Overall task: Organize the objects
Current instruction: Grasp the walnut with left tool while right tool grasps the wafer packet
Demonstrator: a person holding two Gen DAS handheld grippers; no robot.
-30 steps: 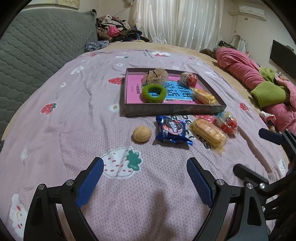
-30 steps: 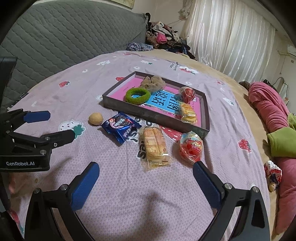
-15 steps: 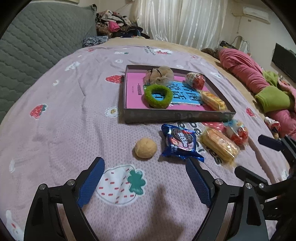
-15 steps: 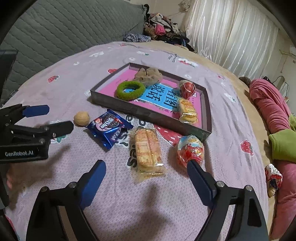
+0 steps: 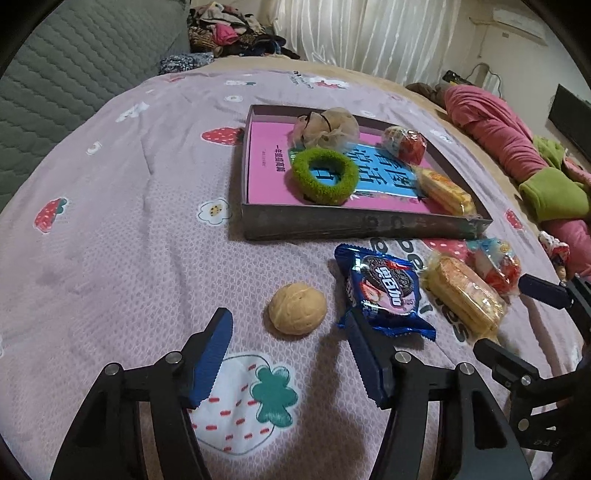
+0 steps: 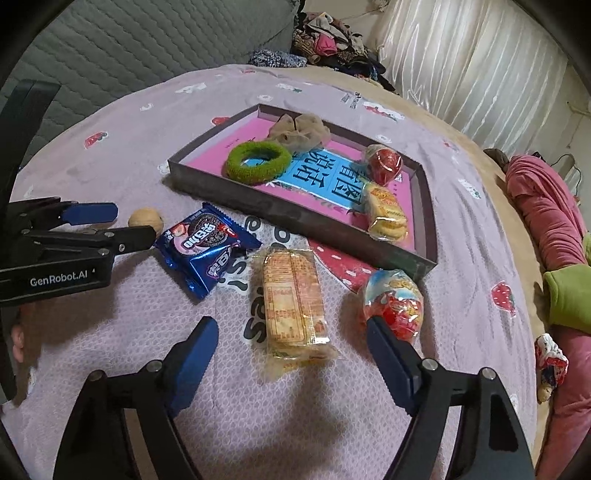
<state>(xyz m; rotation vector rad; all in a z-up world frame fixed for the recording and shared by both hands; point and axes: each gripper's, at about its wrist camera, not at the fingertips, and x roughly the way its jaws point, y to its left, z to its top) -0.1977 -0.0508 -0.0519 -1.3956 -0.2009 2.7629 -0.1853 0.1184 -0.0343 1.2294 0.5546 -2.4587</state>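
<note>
A walnut lies on the bedspread just ahead of my open, empty left gripper; it also shows in the right wrist view. Beside it lie a blue Oreo pack, a yellow cracker pack and a red candy bag. My right gripper is open and empty, just short of the cracker pack, with the candy bag by its right finger. A dark tray behind holds a green ring, a beige scrunchie, a candy bag and a cracker pack.
The pink strawberry-print bedspread covers the bed. A grey quilted headboard is at the left. Pink and green bedding lies along the right. A pile of clothes sits at the far end.
Both grippers have moved forward and lower toward the items. The walnut now sits close to the left fingertips and the cracker pack close to the right ones. Nothing has been gripped.
</note>
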